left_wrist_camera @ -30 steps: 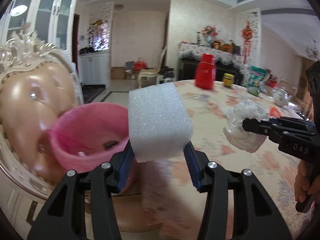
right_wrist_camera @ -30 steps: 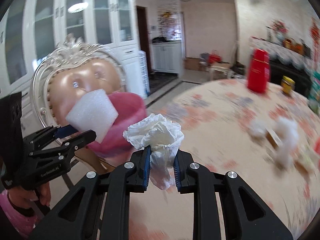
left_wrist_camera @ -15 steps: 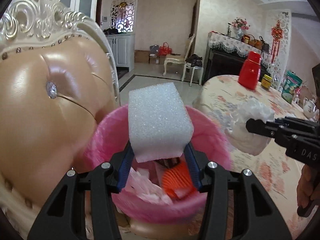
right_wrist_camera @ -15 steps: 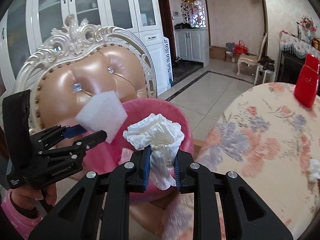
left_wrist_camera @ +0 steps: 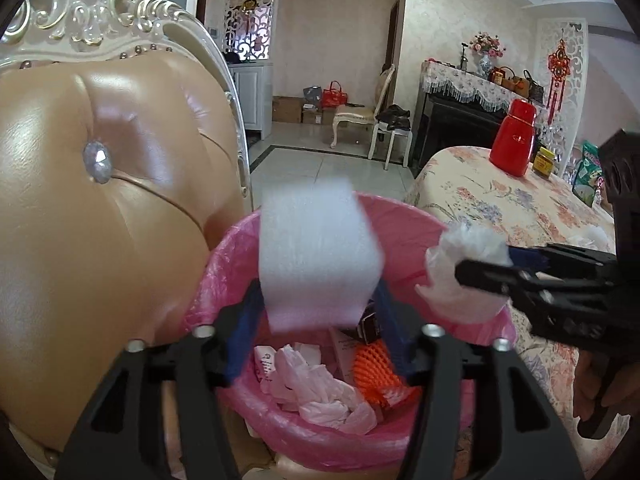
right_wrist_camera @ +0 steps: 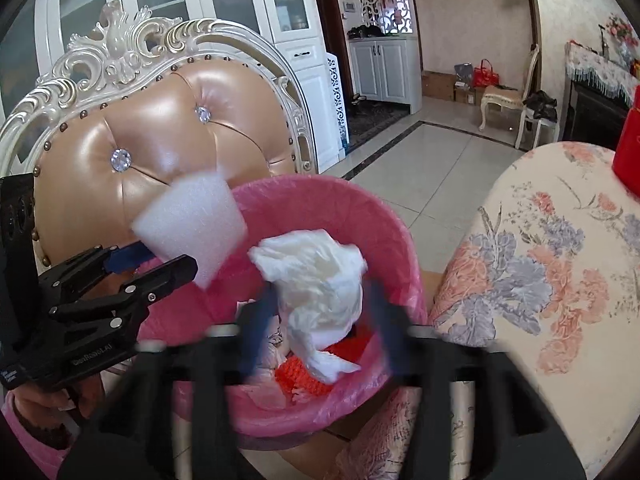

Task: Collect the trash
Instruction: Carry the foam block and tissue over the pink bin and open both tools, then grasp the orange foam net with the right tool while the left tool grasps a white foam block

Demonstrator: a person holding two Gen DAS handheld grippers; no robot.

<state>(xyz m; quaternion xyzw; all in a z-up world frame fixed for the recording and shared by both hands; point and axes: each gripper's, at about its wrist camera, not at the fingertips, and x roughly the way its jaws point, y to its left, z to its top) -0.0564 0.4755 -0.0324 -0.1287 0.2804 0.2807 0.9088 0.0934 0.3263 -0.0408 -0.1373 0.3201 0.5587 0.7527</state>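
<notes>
This is the drop step: both grippers hang over the pink bag-lined bin (left_wrist_camera: 404, 216). The left gripper (left_wrist_camera: 318, 330) has just been opening, its jaws now clear of the white foam block (left_wrist_camera: 318, 256) between them; the right gripper (right_wrist_camera: 318, 322) likewise, releasing the crumpled white tissue wad (right_wrist_camera: 316, 276). Next, I judge, both must pull back toward the table at 3 o'clock. Only the left view shows the bin's floor, with pale wrappers and orange mesh.

A tan tufted leather chair back (left_wrist_camera: 100, 208) in an ornate cream carved frame stands beside a table under a floral cloth (left_wrist_camera: 516, 208). A red plastic flask (left_wrist_camera: 514, 140) and a small yellow-labelled jar (left_wrist_camera: 543, 162) stand on that table.
</notes>
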